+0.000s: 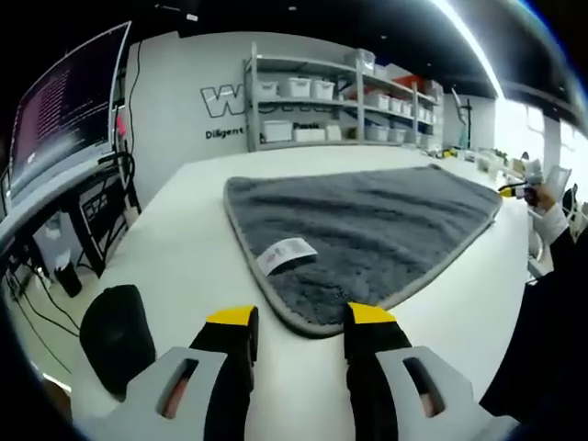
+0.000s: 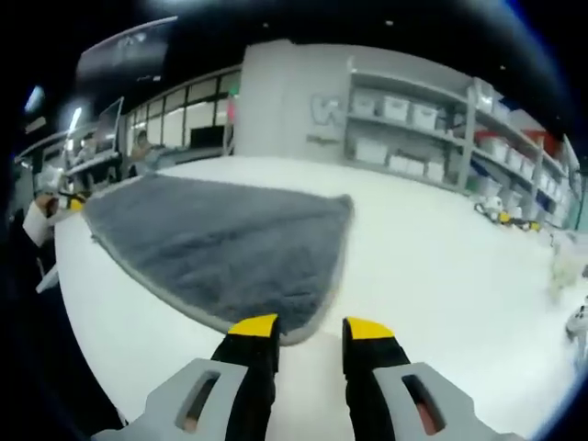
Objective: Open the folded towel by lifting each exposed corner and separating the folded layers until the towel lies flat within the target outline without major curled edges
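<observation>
A grey plush towel (image 1: 367, 220) lies spread on the white table (image 1: 184, 257), with a white label (image 1: 285, 254) near its near-left edge. My left gripper (image 1: 301, 320) is open, its yellow-tipped jaws straddling the towel's nearest corner just above the table. In the right gripper view the same towel (image 2: 220, 243) lies flat, and my right gripper (image 2: 310, 327) is open right at another near corner, with nothing between the jaws.
A black round object (image 1: 118, 333) sits at the table's left edge. Metal shelves with white bins (image 1: 340, 110) line the back wall. A monitor (image 1: 64, 110) stands at the left. A person's sleeve and hand (image 1: 544, 207) show at the right. Small items (image 2: 505, 213) lie far right.
</observation>
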